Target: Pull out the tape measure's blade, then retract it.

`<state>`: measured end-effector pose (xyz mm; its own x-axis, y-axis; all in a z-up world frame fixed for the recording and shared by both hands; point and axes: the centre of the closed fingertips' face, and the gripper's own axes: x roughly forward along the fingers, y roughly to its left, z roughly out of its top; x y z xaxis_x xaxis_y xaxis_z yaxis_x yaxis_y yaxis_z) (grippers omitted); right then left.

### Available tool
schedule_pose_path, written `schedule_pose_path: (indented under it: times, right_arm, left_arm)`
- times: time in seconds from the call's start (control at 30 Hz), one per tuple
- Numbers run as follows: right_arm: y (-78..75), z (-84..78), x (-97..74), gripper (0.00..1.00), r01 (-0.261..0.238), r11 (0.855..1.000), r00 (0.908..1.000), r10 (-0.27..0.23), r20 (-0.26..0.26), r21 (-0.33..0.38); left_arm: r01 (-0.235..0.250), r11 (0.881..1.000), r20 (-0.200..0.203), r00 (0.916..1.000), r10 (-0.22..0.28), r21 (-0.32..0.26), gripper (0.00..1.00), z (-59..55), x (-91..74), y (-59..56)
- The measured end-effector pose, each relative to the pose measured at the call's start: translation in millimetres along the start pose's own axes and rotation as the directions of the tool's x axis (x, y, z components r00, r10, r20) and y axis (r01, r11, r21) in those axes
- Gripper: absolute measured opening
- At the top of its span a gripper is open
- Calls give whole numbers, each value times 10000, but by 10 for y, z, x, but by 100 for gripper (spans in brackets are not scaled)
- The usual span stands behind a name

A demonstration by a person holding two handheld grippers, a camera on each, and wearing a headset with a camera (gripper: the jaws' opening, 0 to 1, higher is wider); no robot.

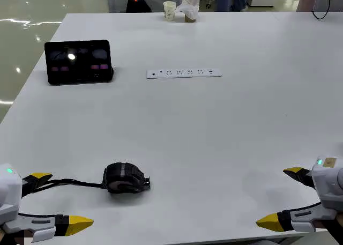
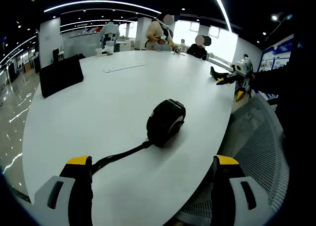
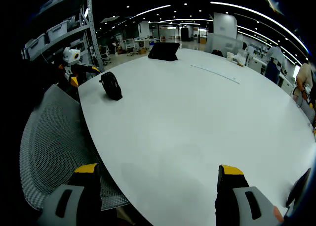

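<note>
Tape measure: black case on the white table, in its near-left part, with no blade drawn out.
Strap: a dark cord runs left from the case and ends beside the far jaw of the left gripper.
Left gripper: at the near-left edge, jaws spread wide and holding nothing. In the left gripper view the case lies straight ahead between the jaw lines, a short way off.
Right gripper: at the near-right edge, jaws likewise parted and empty. In the right gripper view the case sits well apart, far to the left.
Long axis: strap and case lie along a left-right line.
Blade mouth: cannot be made out.
Nearer hand: the left, judged the likely one to steady the case while the right crosses over for the blade tip.
</note>
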<state>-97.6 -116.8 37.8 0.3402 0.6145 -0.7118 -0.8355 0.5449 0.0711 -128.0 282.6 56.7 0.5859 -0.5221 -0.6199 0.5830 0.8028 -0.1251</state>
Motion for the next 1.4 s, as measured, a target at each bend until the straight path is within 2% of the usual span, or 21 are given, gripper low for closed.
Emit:
schedule_pose_path:
  times: [0.37,0.7,1.0,1.1,1.27,1.33,1.4]
  right_arm:
    - [-19,-9,31,98,-45,9999,10000,45,-21,147]
    - [-29,-18,56,99,-44,9998,10000,45,-54,184]
    - [-48,0,140,99,2,10000,9997,-2,-232,-13]
    - [-76,66,154,99,161,9993,9999,-162,-28,-343]
    - [-87,107,238,99,10,9990,10000,-10,-9,-438]
    - [16,108,287,99,-614,9973,9981,614,7,-396]
    - [-2,140,316,99,-407,9960,9991,412,54,-793]
  left_arm:
    - [108,9999,-201,9997,-108,27,99,-53,-6,-37]
    - [134,9999,-207,9997,-134,-11,99,-63,-13,-47]
    - [269,9996,-280,9993,-267,43,99,-50,45,-53]
    - [396,9992,-356,9986,-392,113,99,-50,82,-59]
    - [578,9980,-518,9971,-565,252,99,-49,164,-57]
    - [912,9958,-854,9923,-899,123,99,-103,193,-97]
    - [913,9943,-888,9923,-863,543,99,-95,217,-92]
